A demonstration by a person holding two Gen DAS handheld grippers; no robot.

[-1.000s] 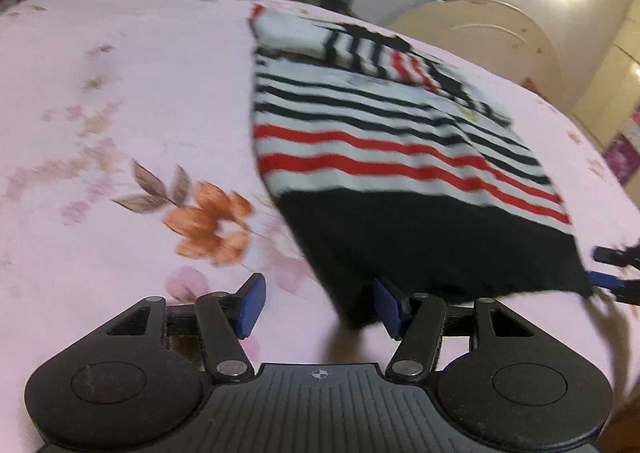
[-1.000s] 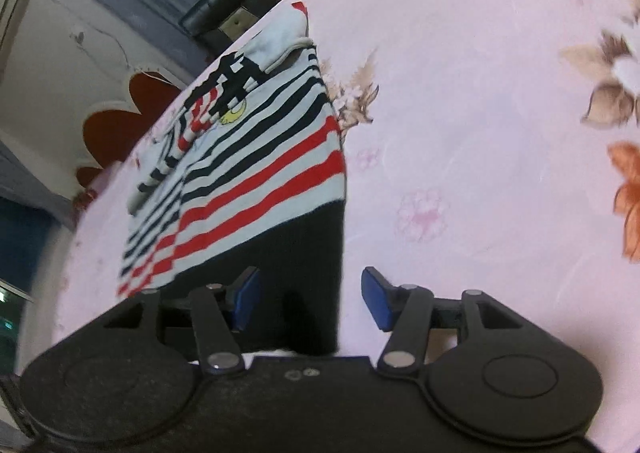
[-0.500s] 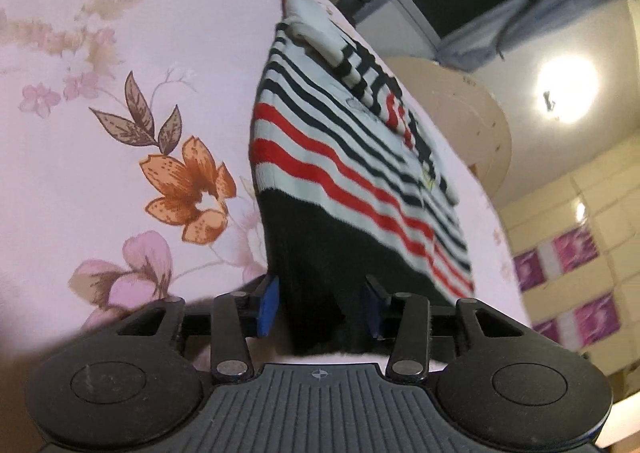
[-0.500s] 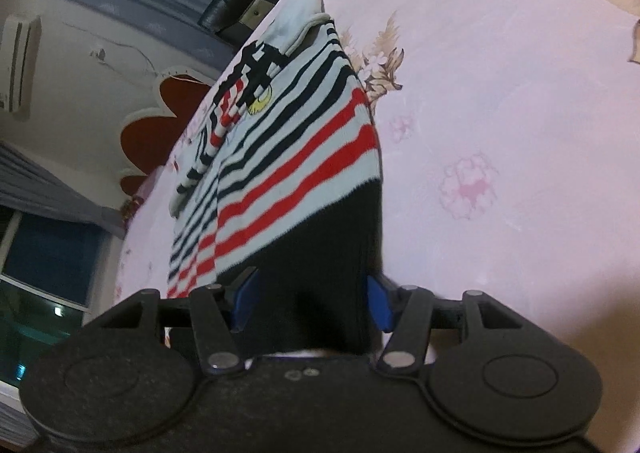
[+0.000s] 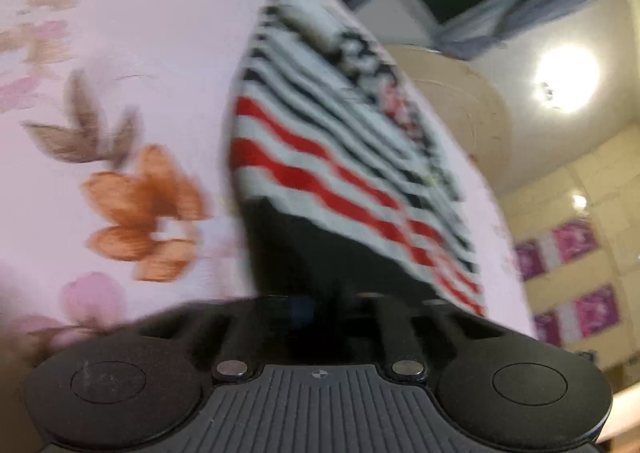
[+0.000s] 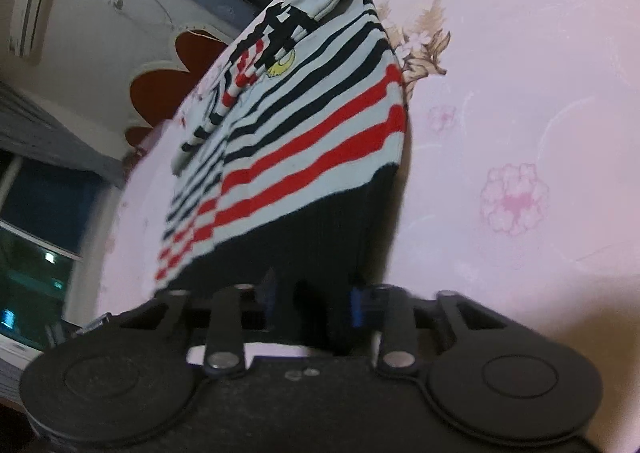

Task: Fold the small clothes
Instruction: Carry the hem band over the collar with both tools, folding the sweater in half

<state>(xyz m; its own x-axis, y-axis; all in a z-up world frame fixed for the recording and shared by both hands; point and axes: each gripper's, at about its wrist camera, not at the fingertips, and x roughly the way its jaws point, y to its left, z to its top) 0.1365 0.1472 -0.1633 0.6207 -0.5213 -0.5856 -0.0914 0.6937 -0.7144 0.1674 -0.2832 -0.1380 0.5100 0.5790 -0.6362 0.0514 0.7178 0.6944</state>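
Both claws have just been closing on the black hem of the sweater (image 6: 312, 157): the left claw (image 5: 332, 317) and right claw (image 6: 312, 301) each pinch a corner. The sweater lies flat on the pink floral bed (image 6: 520, 93), striped body stretching away, collar farthest.

The sweater (image 6: 304, 141) lay flat on the bedsheet (image 6: 520, 93), its hem toward the cameras at six o'clock and its collar away at twelve. The left gripper (image 5: 320, 305) sat at one hem corner, the right gripper (image 6: 312, 301) at the other, hem cloth between each pair of jaws. In the left wrist view, a flower print (image 5: 144, 209) lay at nine o'clock of the hem.
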